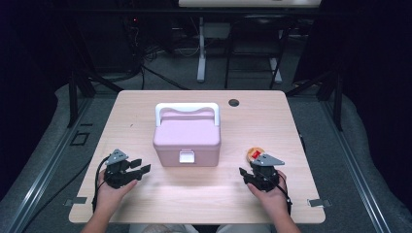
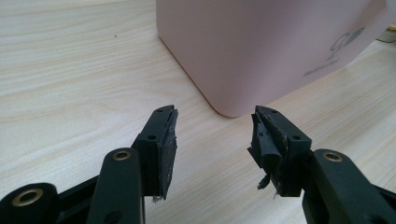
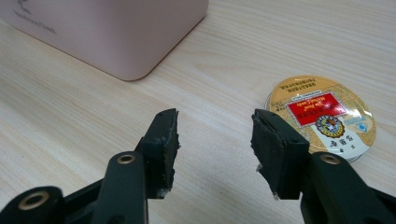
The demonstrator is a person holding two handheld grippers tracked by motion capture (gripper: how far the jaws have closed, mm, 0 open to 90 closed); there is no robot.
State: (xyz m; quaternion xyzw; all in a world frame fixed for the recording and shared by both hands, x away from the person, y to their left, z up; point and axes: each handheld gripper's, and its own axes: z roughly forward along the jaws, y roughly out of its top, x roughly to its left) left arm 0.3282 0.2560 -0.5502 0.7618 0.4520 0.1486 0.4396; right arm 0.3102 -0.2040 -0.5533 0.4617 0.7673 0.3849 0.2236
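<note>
A pink lidded box (image 1: pixel 187 138) with a white handle (image 1: pixel 187 108) and a white front latch (image 1: pixel 186 156) stands shut at the table's middle. A round gold tin (image 1: pixel 254 153) with a red label lies flat to the right of it. My left gripper (image 1: pixel 142 166) rests on the table left of the box, open and empty, pointing at the box's near corner (image 2: pixel 233 100). My right gripper (image 1: pixel 245 175) sits just in front of the tin, open and holding nothing. In the right gripper view the tin (image 3: pixel 322 114) lies just beyond the right jaw and the box (image 3: pixel 107 32) is at upper left.
The light wooden table (image 1: pixel 145 204) has a dark cable hole (image 1: pixel 233 102) near its far edge and tape marks at the front corners (image 1: pixel 75 200). Bare wood stretches between the two grippers. Desk legs and cables stand on the floor beyond.
</note>
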